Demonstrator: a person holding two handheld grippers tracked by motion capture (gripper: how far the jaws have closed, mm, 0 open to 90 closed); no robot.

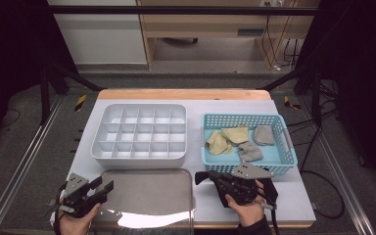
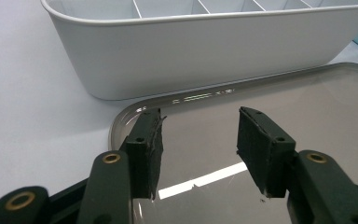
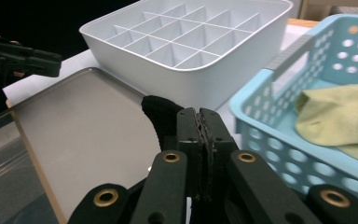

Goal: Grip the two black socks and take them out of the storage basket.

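Divided tray (image 1: 142, 132) left of basket (image 1: 247, 120), flat tray (image 1: 147, 193) before it

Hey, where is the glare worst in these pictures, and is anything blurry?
High view: a white glare patch on the metal tray at its near edge. Left gripper view: a bright streak on the tray between the open jaws. Right gripper view: the yellow cloth and blue basket look slightly soft.

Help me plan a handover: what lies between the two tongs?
The metal tray, bare, lies between the left tongs and the right tongs, which pinch a black cloth, in the high view.
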